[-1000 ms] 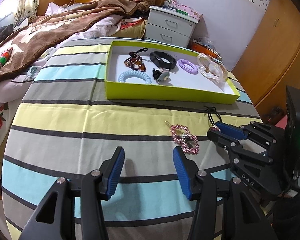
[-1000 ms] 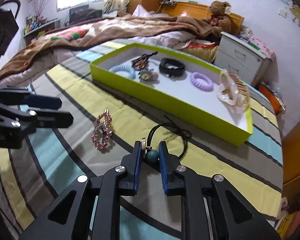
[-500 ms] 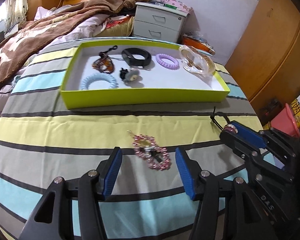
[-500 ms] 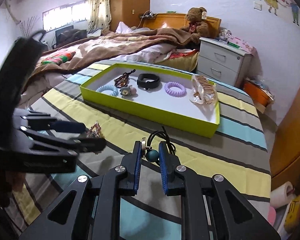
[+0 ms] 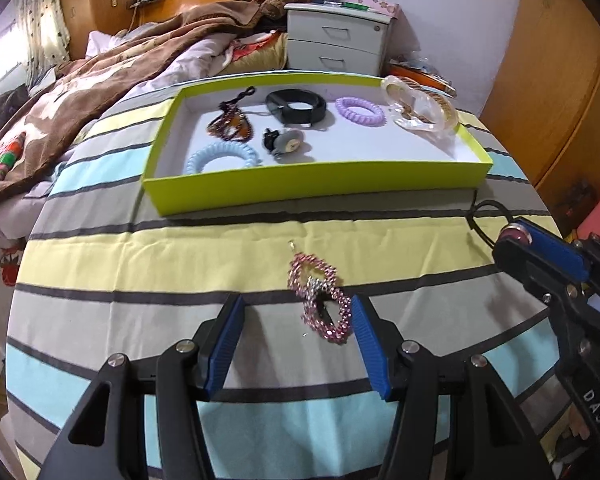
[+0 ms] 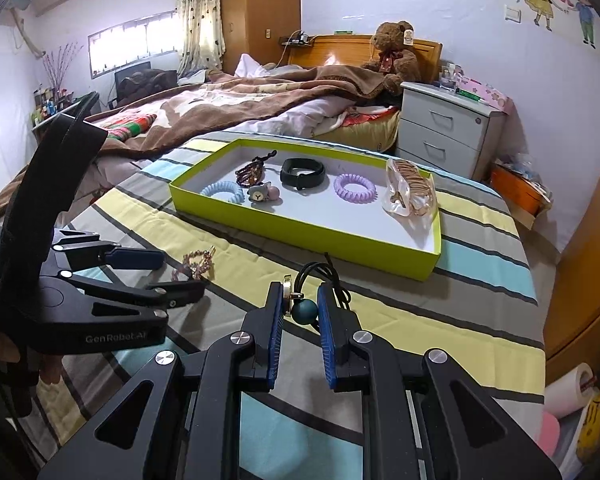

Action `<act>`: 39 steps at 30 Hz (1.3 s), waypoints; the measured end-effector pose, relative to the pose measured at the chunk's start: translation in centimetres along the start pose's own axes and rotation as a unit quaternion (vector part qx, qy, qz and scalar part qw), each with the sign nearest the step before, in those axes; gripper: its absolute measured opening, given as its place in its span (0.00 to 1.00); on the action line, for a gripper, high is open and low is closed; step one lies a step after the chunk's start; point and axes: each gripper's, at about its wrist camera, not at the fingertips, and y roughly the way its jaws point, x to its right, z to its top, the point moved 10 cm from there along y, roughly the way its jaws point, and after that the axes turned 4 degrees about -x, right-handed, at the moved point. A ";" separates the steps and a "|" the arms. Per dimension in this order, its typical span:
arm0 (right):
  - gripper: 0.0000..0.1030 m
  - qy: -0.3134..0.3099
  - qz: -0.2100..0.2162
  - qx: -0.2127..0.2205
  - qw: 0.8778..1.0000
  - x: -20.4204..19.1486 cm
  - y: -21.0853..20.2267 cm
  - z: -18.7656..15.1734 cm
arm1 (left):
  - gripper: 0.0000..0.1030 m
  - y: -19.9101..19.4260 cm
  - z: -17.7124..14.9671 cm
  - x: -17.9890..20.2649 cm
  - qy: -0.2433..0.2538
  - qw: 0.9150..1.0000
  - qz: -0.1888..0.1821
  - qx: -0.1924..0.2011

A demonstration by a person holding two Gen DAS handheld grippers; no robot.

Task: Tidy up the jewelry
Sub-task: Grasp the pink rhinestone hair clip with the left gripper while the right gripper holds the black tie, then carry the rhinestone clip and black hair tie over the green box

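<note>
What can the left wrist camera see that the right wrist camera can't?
Only the left wrist view shows the whole pink beaded clip lying flat between the open left gripper; in the right wrist view that gripper partly hides it.

Only the right wrist view shows the teal bead hair tie pinched in the right gripper, plus the window and the toilet roll.

Both show the green tray with the purple coil tie, the black band, the teddy bear and the striped cloth.
</note>
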 end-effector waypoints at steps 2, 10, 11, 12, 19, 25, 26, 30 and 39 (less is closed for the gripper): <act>0.17 0.000 0.001 0.000 1.000 0.0 0.0 0.0 | 0.56 0.0 0.0 -0.5 -0.004 1.000 0.008 0.001; 0.17 0.002 0.001 -0.002 1.000 -0.1 0.1 0.0 | 0.53 0.4 0.6 -0.6 -0.001 1.000 0.012 0.008; 0.17 0.003 0.001 -0.002 1.000 -0.1 0.1 -0.1 | 0.52 0.4 0.6 -0.7 -0.001 1.000 0.013 0.009; 0.17 0.003 0.001 -0.002 1.000 -0.1 0.1 -0.1 | 0.50 0.3 0.5 -0.8 -0.002 1.000 0.012 0.009; 0.17 0.005 0.002 -0.003 1.000 -0.5 0.1 -0.2 | 0.21 0.1 0.5 -1.5 -0.005 1.000 0.010 0.012; 0.17 0.006 -0.001 -0.006 1.000 -0.4 0.1 -0.4 | 0.16 -0.1 0.4 -1.6 -0.010 1.000 -0.009 0.015; 0.17 0.007 0.000 -0.006 1.000 -0.4 0.1 -0.4 | 0.14 -0.3 0.4 -1.7 -0.010 1.000 -0.011 0.017; 0.17 0.006 0.000 -0.006 1.000 -0.4 0.1 -0.4 | 0.12 -0.4 0.5 -1.7 -0.009 1.000 -0.015 0.020; 0.17 0.008 -0.002 -0.006 1.000 -0.4 0.0 -0.4 | 0.08 -1.1 0.7 -1.6 -0.013 0.999 -0.033 0.029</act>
